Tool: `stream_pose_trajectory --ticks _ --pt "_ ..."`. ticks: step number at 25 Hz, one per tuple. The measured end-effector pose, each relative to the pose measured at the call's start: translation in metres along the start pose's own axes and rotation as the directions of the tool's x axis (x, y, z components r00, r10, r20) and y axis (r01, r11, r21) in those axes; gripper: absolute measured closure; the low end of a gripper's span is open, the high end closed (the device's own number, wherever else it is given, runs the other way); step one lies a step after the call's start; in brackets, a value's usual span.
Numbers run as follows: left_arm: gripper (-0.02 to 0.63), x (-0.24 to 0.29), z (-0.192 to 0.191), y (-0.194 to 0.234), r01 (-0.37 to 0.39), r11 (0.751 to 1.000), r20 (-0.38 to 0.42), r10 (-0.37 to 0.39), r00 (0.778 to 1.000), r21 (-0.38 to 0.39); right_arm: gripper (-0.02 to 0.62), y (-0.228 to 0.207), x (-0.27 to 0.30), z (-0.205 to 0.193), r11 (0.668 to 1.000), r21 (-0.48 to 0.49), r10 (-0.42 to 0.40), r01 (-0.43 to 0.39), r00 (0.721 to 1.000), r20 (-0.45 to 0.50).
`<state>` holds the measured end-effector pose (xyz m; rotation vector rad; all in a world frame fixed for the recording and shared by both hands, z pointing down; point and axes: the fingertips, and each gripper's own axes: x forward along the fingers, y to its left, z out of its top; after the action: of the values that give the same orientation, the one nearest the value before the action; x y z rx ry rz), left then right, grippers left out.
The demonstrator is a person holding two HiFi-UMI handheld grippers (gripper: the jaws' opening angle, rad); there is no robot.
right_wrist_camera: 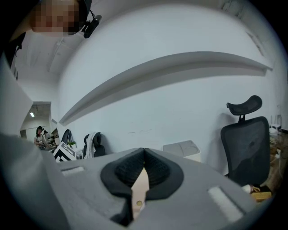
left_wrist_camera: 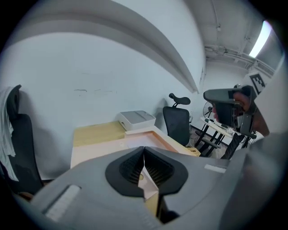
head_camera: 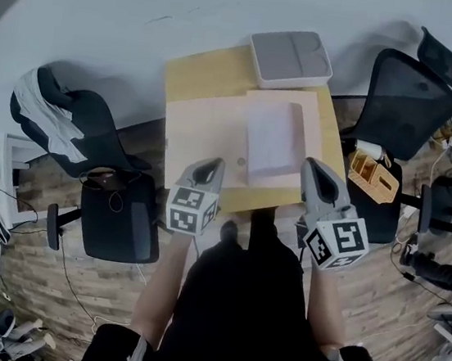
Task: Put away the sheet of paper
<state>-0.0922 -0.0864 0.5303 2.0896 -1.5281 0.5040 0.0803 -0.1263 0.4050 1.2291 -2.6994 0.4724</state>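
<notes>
Nearest, held side by side above the worktop's near edge: left gripper and right gripper, one in each hand. Both pairs of jaws closed tip to tip, with nothing between them, as confirmed in each gripper view. Neither touching the paper.

Just beyond the jaws, flat on a pale pink tray: paper, white, lying toward the tray's right side, closer to the right gripper than to the left. Possibly more than a single sheet; hard to tell from above.

Farther back, at the worktop's far edge against the white wall: grey box, shut, touching the tray's far rim.

Either side of the worktop, on wood floor: black chair at left, mesh chair at right.
</notes>
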Motion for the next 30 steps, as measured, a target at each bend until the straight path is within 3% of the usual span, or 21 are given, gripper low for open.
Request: stream_pose_trajectory --ticks 9,17,30 --pt "0.597 -0.082 0.023 -0.018 0.055 0.998 0.176 -0.059 0.983 0.028 0.595 0.057 -0.049 0.001 0.998 -0.04 -0.041 0.044 0.997 0.068" --pt "0.598 -0.138 0.03 -0.036 0.107 0.993 0.288 -0.114 0.951 0.04 0.595 0.1 -0.085 -0.005 0.995 -0.081 -0.048 0.056 0.994 0.093" --pt "0.598 -0.175 0.039 -0.045 0.094 0.991 0.36 -0.124 0.924 0.1 0.595 0.136 -0.099 -0.014 0.989 -0.146 -0.027 0.039 0.996 0.084"
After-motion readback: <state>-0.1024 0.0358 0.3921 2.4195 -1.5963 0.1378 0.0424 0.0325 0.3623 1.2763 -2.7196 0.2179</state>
